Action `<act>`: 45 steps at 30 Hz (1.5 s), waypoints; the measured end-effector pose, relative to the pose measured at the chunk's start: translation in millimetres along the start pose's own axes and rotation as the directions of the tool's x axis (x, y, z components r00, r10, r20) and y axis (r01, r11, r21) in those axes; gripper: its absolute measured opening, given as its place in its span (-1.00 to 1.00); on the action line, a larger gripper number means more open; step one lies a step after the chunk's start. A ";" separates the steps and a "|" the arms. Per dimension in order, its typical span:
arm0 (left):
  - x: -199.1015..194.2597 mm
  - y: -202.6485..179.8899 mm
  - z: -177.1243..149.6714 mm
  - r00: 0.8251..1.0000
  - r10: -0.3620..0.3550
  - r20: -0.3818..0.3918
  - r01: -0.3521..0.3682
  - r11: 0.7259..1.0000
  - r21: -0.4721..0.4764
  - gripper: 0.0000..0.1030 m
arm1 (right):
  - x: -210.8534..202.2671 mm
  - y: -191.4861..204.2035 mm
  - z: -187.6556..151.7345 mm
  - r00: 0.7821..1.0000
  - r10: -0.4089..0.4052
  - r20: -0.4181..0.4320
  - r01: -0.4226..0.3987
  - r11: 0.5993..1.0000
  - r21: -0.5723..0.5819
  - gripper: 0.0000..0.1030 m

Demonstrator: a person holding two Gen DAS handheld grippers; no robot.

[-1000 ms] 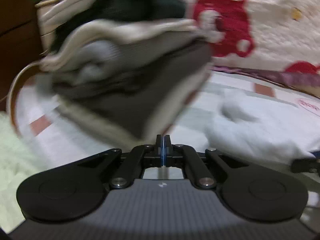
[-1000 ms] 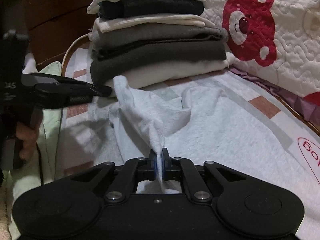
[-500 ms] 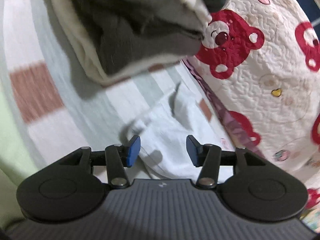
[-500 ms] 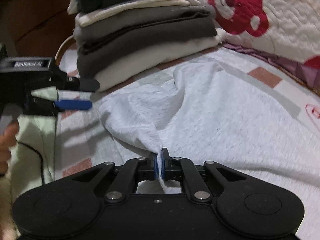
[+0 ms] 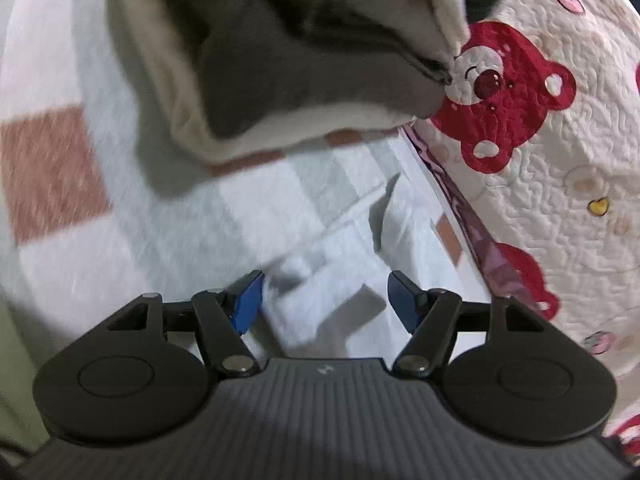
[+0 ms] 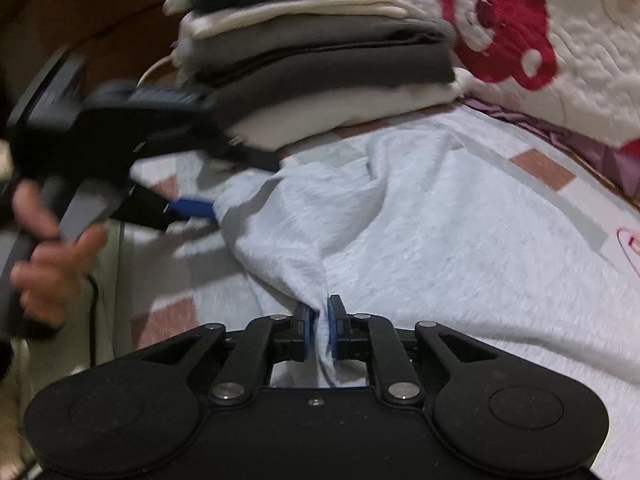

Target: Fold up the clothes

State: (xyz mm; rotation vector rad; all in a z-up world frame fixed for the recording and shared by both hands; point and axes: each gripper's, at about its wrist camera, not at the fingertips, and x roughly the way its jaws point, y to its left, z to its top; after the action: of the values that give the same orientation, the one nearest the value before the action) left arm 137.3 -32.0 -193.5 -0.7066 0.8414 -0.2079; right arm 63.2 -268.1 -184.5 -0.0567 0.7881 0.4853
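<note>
White garment (image 6: 420, 232), one, rumpled across the checked bed cover (image 5: 56, 168). Two tools: right hand-held gripper (image 6: 318, 326) clenched on a near fold; left hand-held gripper (image 5: 324, 300) spread wide at its far-left corner. One folded stack (image 6: 320, 52) beyond, bear quilt (image 5: 512, 96) right.

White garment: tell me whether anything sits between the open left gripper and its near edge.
Nothing visible does. The left gripper is open right at the white garment, with only cloth between its blue pads. The stack of folded clothes lies beyond, not in the path. The right gripper is shut on a pinch of the garment.
</note>
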 end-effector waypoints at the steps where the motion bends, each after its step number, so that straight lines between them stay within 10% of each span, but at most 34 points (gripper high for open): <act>1: 3.4 -3.6 0.7 0.999 0.024 0.031 -0.024 0.999 0.030 0.27 | 0.2 0.8 -1.4 1.000 -0.006 0.005 0.006 1.000 -0.007 -0.71; 2: 6.8 -7.3 1.4 0.997 0.046 0.061 -0.050 0.997 0.059 0.15 | 0.0 -0.1 -1.9 1.000 -0.006 0.009 0.006 1.000 -0.001 -0.71; 4: 8.5 -18.6 3.4 0.994 0.063 0.091 -0.077 0.984 0.160 -0.95 | -1.0 -3.2 -2.1 1.000 0.000 0.011 0.000 1.000 0.021 -0.71; 12: -27.6 -26.6 19.4 0.951 0.150 0.271 -0.227 0.933 0.281 -1.00 | 0.3 -11.5 -2.2 1.000 0.012 0.023 -0.014 0.994 0.106 -0.71; 14: -28.4 -21.0 17.1 0.969 0.117 0.219 -0.171 0.954 0.247 -1.00 | 0.8 -13.4 -2.2 1.000 0.014 0.027 -0.018 0.992 0.127 -0.71; 21: -31.3 -1.6 9.2 0.999 -0.020 0.045 0.015 0.994 0.104 -0.27 | -4.5 -34.6 2.9 0.995 0.055 0.081 -0.076 0.957 0.278 -0.72; 24: -32.5 6.7 5.8 0.996 -0.087 -0.022 0.088 0.996 0.033 -0.27 | -8.6 -47.7 6.5 0.990 0.078 0.117 -0.116 0.925 0.361 -0.80; 34: -16.5 22.7 -20.4 0.921 -0.352 -0.170 0.288 0.905 -0.315 0.06 | -23.5 -74.8 10.5 0.967 0.134 0.218 -0.236 0.797 0.556 -0.83; 39: -15.8 -0.9 -31.3 0.914 -0.363 -0.182 0.304 0.909 -0.287 0.25 | -29.6 -75.3 13.8 0.967 0.111 0.229 -0.225 0.791 0.569 -0.82; 45: -21.2 -23.6 -36.1 0.963 -0.201 -0.180 0.189 0.979 -0.080 0.37 | -37.9 -83.9 16.5 0.963 0.108 0.246 -0.240 0.758 0.607 -0.82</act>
State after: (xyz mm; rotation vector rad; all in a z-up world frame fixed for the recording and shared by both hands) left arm 98.8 -58.4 -181.8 -0.8387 0.9606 -0.4324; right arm 88.3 -353.9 -157.3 0.6992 0.7298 0.3718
